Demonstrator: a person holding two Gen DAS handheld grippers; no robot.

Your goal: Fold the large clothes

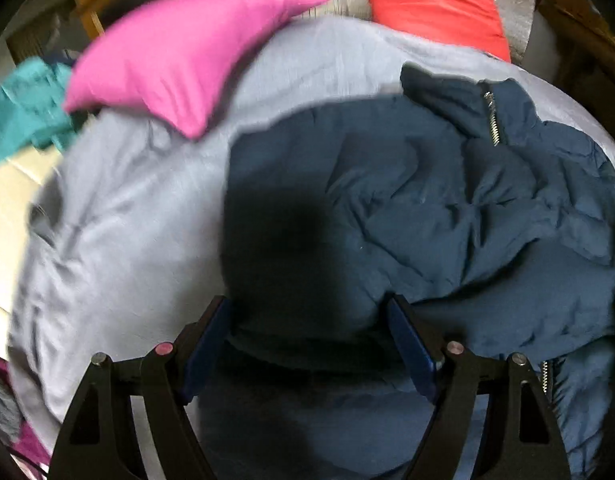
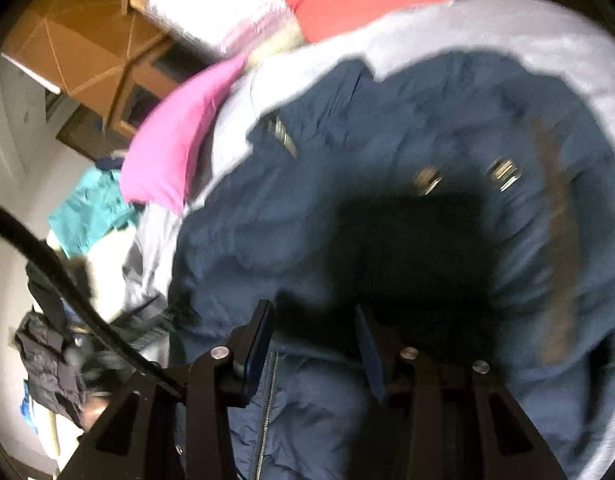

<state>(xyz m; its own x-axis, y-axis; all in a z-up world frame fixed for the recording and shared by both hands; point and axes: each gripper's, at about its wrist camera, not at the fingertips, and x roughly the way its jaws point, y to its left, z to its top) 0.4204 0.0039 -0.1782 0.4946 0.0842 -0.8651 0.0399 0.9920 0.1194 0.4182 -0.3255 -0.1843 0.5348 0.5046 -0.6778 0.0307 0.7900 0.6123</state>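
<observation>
A navy padded jacket (image 1: pixel 447 208) lies crumpled on a pale grey bedsheet (image 1: pixel 127 220), its metal zip (image 1: pixel 492 120) showing near the collar. My left gripper (image 1: pixel 309 304) is low over the jacket's left part, jaws wide and open, with a bulge of fabric rising between the fingers in shadow. In the right wrist view the same jacket (image 2: pixel 387 160) fills most of the picture. My right gripper (image 2: pixel 313 310) has its jaws fairly close, and a thick fold of the jacket fills the gap between the pads. Both views are blurred.
A pink pillow (image 1: pixel 179 52) and a red pillow (image 1: pixel 435 4) lie at the far side of the sheet. A teal garment (image 2: pixel 91 216) and a heap of dark clothes (image 2: pixel 51 360) lie off the bed's left edge. Wooden furniture (image 2: pixel 87 52) stands beyond.
</observation>
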